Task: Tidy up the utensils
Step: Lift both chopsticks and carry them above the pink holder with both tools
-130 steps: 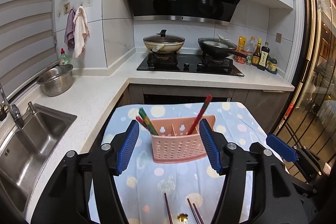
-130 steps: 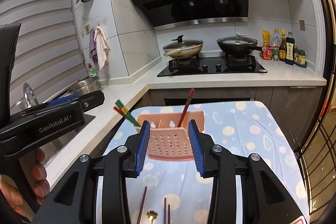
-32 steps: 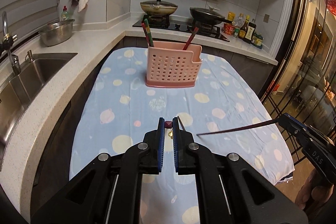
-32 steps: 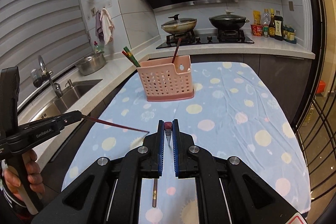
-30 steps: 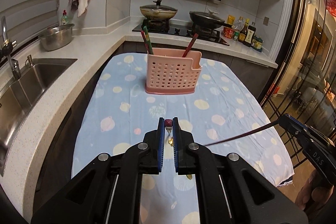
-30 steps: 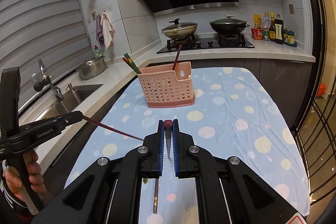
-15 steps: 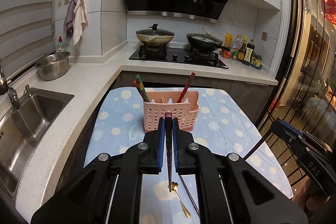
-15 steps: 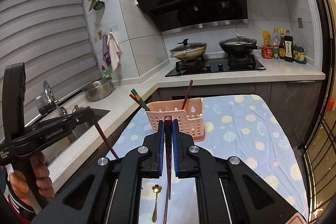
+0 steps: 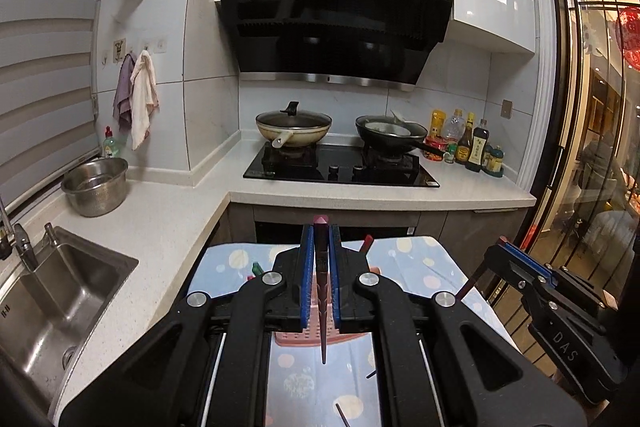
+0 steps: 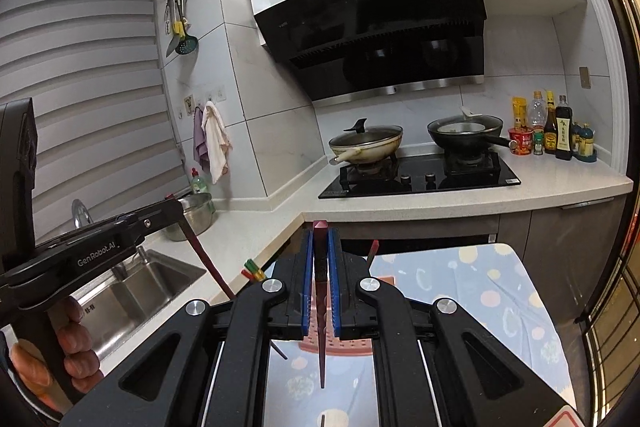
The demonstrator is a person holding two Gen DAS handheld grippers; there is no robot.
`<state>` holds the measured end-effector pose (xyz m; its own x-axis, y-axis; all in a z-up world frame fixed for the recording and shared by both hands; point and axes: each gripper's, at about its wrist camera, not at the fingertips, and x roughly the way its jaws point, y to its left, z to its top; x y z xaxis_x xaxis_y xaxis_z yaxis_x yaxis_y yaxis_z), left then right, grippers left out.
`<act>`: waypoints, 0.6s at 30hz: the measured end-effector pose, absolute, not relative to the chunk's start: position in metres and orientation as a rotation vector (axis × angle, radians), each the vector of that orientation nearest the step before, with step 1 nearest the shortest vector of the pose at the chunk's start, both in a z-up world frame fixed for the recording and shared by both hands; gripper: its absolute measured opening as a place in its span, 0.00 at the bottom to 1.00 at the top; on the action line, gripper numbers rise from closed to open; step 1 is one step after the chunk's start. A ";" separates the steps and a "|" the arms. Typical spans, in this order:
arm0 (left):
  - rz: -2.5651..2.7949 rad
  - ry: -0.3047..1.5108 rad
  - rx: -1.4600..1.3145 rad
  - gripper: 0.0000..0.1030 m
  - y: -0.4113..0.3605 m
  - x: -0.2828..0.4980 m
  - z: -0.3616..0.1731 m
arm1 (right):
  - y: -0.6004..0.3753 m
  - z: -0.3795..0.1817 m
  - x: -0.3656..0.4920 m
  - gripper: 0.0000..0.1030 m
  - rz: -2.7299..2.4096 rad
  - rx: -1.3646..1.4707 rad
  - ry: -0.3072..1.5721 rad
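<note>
My left gripper (image 9: pixel 321 239) is shut on a dark red chopstick (image 9: pixel 322 323) that hangs point down over the pink utensil basket (image 9: pixel 312 337). My right gripper (image 10: pixel 321 239) is shut on another dark red chopstick (image 10: pixel 321 339), also point down above the basket (image 10: pixel 340 345). The basket stands on the blue dotted tablecloth (image 9: pixel 416 267) and is mostly hidden behind the fingers. A red chopstick (image 10: pixel 372 251) and green-tipped ones (image 10: pixel 252 269) stick out of it. The left gripper (image 10: pixel 176 207) shows in the right view, the right gripper (image 9: pixel 500 247) in the left view.
A steel sink (image 9: pixel 60 291) lies to the left, with a metal bowl (image 9: pixel 96 185) on the counter. Two pans (image 9: pixel 294 127) sit on the hob behind. Sauce bottles (image 9: pixel 472 147) stand at the back right. More chopstick ends (image 9: pixel 342 413) lie on the cloth.
Both grippers have risen and tilted up with their chopsticks, moving closer over the basket. The spoon on the cloth has dropped out of view.
</note>
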<state>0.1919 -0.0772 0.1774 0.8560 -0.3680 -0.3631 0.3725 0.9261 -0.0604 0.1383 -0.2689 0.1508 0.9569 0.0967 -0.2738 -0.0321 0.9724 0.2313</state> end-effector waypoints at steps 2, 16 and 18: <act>-0.383 0.363 0.006 0.07 -0.079 0.204 0.185 | -0.273 0.157 0.152 0.07 0.059 0.234 0.276; -0.337 0.339 -0.002 0.07 -0.089 0.284 0.188 | -0.289 0.164 0.243 0.07 0.004 0.284 0.246; -0.340 0.350 0.003 0.07 -0.090 0.290 0.182 | -0.286 0.158 0.253 0.07 0.004 0.275 0.265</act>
<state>0.2901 -0.0903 0.1824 0.8835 -0.3259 -0.3364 0.3268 0.9435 -0.0557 0.2529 -0.2864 0.1580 0.9653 0.0403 -0.2582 0.0318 0.9626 0.2691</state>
